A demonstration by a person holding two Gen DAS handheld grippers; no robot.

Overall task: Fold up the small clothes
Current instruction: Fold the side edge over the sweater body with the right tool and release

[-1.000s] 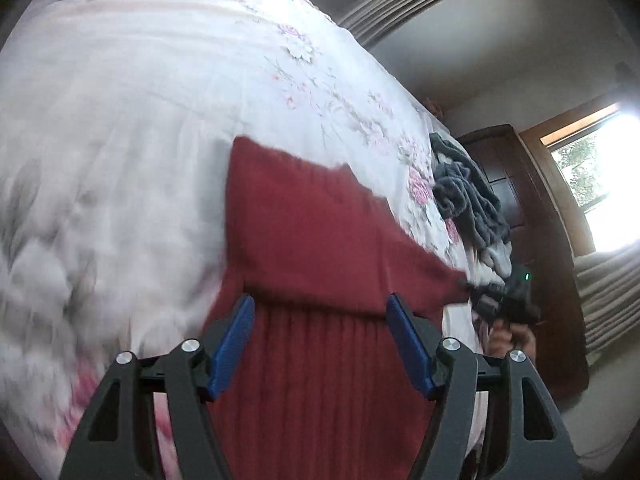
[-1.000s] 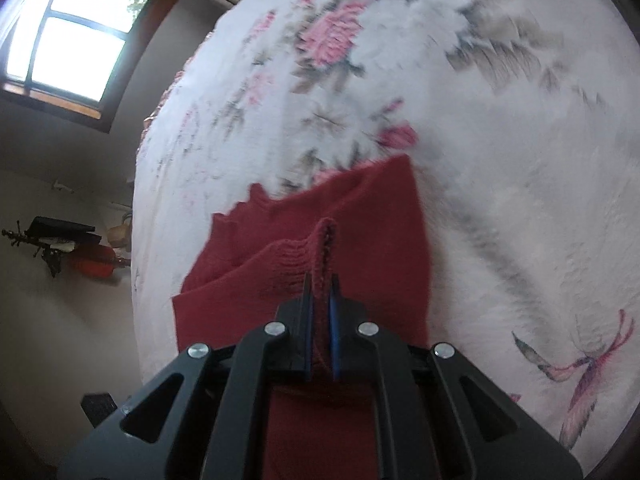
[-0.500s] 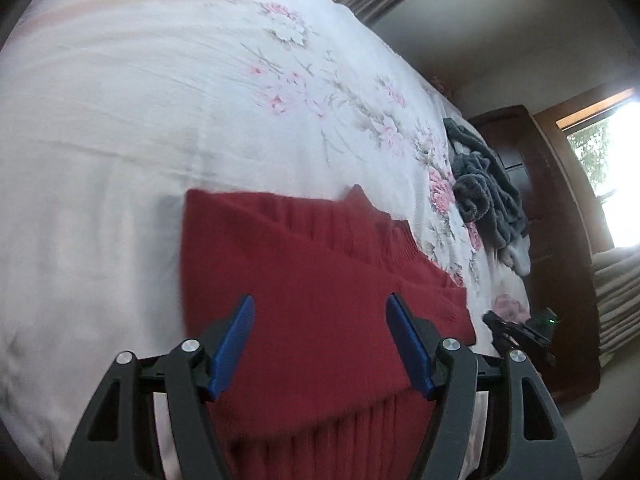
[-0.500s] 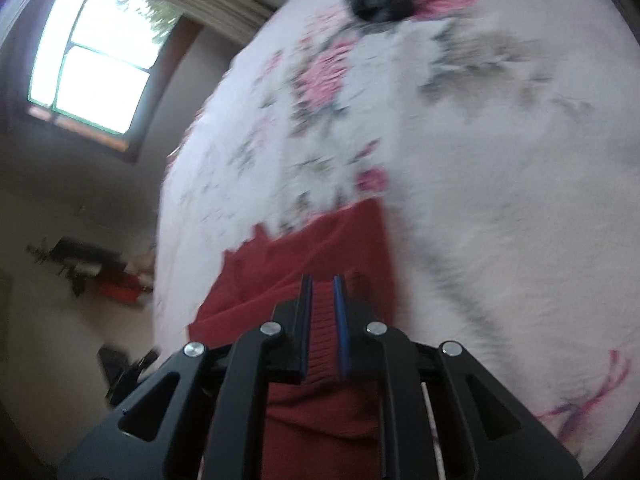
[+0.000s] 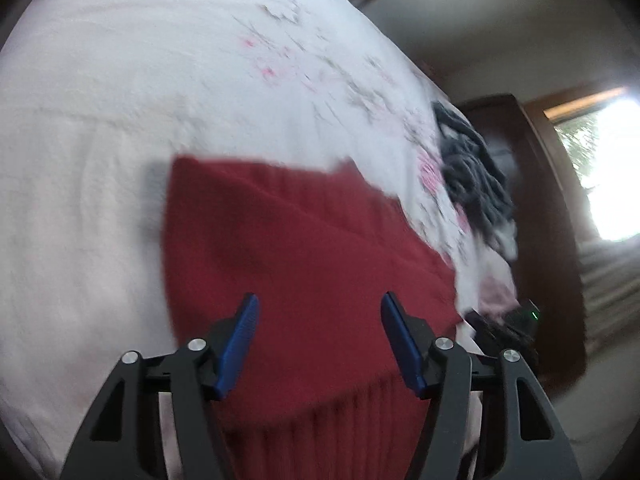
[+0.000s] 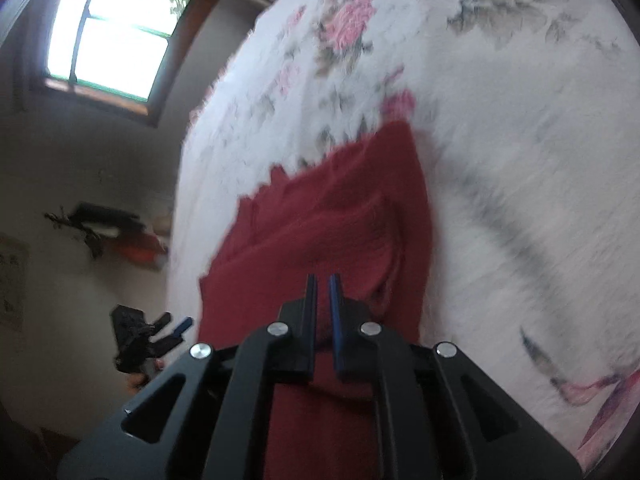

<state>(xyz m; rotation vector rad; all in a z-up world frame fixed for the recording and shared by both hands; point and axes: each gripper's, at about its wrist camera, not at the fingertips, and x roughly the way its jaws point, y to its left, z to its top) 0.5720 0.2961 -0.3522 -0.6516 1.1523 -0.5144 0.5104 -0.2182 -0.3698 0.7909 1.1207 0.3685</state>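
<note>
On the left, the left gripper [image 5: 318,338] hangs over the near part of a dark red ribbed knit garment [image 5: 288,264], its blue-padded fingers [image 5: 240,340] spread wide with nothing between them. The garment lies partly folded on the white floral-print bedspread [image 5: 120,100]. Farther right on the bed sits a crumpled grey cloth pile [image 5: 472,176]. At the right, the right gripper [image 6: 323,312] has its fingers drawn narrow; whether they pinch the red knit, I cannot tell.
</note>
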